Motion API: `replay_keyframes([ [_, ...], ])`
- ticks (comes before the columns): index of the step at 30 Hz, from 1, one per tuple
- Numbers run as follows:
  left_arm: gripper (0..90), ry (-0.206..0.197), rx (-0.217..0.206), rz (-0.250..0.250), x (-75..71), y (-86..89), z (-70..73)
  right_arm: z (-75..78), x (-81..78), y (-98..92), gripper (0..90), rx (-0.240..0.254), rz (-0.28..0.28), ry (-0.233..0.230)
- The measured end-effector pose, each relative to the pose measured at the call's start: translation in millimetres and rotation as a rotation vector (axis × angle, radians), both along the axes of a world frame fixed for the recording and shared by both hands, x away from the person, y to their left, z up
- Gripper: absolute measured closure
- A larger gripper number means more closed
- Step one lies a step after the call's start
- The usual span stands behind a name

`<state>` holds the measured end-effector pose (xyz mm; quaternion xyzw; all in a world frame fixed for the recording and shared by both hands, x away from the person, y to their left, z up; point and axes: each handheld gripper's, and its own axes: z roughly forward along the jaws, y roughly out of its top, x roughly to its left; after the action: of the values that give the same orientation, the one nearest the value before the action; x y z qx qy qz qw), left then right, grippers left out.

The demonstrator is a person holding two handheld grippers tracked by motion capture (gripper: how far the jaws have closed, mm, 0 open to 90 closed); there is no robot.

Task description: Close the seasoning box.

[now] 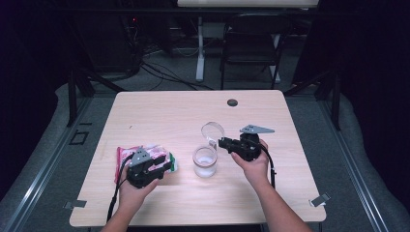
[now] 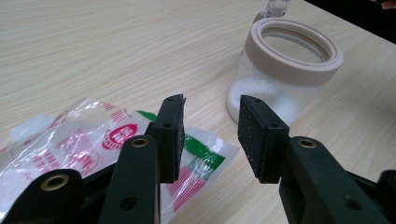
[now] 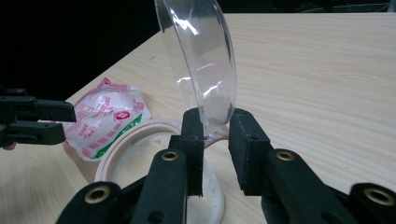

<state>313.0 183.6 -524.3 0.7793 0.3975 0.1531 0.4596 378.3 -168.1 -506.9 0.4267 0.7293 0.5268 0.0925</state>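
On a wooden table [image 1: 159, 111], the right gripper [image 3: 215, 140] pinches the raised clear lid [image 3: 201, 60] of a jar [image 1: 205, 162] holding white powder. The left gripper [image 2: 210, 135], jaws spread and empty, hovers over a red, white and green plastic bag [image 2: 84, 140] just beside the jar.

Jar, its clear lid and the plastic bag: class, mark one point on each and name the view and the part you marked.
Jar [image 2: 299, 58], left gripper view, beige rim.
Clear lid [image 3: 205, 65], right gripper view, middle of the raised disc.
Plastic bag [image 1: 157, 153], high view, printed top face.
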Motion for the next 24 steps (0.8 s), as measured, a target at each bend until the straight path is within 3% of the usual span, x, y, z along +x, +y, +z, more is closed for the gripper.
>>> replay_keyframes([
  [14, 56.7, 0.006, 0.045, 0.04, -8.3, 8.7, -5.5, -0.9, 15.1, 9.3, 77.5, 0.015, -0.011, -0.013],
  [24, 47.8, -0.018, 0.127, 0.026, -10.2, 1.4, -10.8, -2.6, 18.4, 11.1, 74.8, 0.005, -0.014, -0.03],
])
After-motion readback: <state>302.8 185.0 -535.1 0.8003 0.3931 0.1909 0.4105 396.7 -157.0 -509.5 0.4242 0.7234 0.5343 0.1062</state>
